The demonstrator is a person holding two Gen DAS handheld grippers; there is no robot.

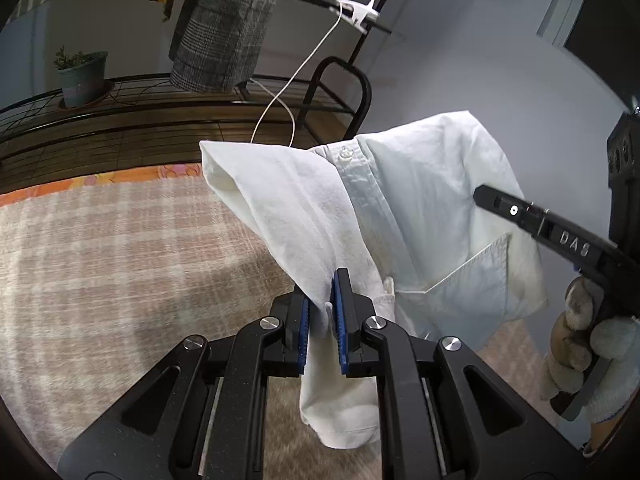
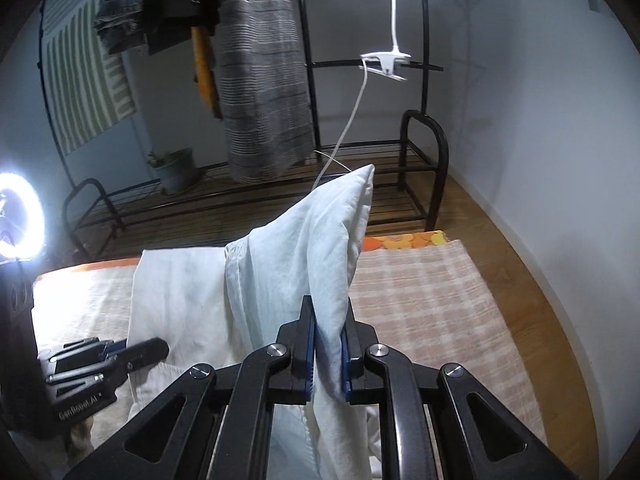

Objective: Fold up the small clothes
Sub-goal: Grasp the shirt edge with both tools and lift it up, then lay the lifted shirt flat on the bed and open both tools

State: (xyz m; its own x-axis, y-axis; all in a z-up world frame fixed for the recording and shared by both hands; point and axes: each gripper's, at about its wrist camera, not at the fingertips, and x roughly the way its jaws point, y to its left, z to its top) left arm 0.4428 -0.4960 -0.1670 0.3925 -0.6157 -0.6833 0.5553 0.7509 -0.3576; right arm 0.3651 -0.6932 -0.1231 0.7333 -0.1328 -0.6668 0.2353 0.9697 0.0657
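White cotton shirt [image 1: 424, 216], short-sleeved with a chest pocket [image 1: 468, 280] and a buttoned placket, hangs raised above the checked blanket [image 1: 100, 248]; in the left wrist view no part of it rests flat there, while in the right wrist view its lower portion appears to lie on the blanket near the left edge. No fold line is visible in the garment. Judgement: the task is at an early stage, with the shirt gathered and lifted but not yet laid out, and every fold remains to be made.

Left gripper [image 1: 322, 312]: fingers nearly closed, blue pads [image 1: 343, 312] pinching a bunched layer of shirt fabric, with a sleeve end hanging below them. Right gripper [image 2: 329, 344]: fingers likewise closed to a narrow gap, clamping a gathered ridge of the same shirt, which peaks upward beyond the tips. Both grips appear secure. A gloved hand [image 1: 592, 344] holds the right gripper's handle at the frame's right edge.
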